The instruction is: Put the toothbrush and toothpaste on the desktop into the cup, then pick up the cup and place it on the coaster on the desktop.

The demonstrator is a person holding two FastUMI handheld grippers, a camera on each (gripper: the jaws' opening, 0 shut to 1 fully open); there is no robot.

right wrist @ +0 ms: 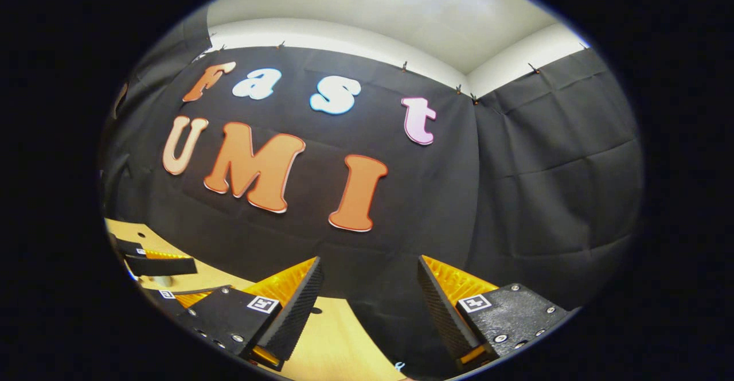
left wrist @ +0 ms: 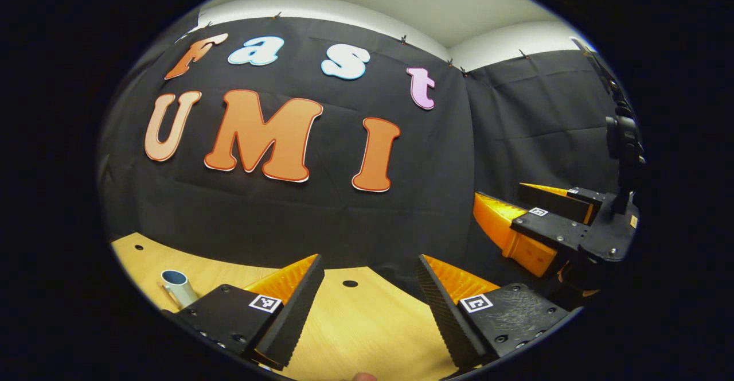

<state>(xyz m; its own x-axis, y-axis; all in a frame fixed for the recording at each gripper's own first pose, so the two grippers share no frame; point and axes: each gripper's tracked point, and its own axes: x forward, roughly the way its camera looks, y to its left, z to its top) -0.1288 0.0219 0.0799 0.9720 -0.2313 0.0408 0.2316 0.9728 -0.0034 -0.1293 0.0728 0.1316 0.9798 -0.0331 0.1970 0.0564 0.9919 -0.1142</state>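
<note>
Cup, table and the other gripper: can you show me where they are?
Cup (left wrist: pixel 174 278), left gripper view, on its open rim.
Table (left wrist: pixel 367 329), left gripper view, on bare wood between the fingers.
Right gripper (left wrist: pixel 519 206), left gripper view, midway between its fingertips.

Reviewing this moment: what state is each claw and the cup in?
Left claw: open, nothing between its fingers, raised over the desktop.
Right claw: open, empty, pointing at the booth wall.
Cup: upright on the desktop, mouth open; contents cannot be told.
</note>
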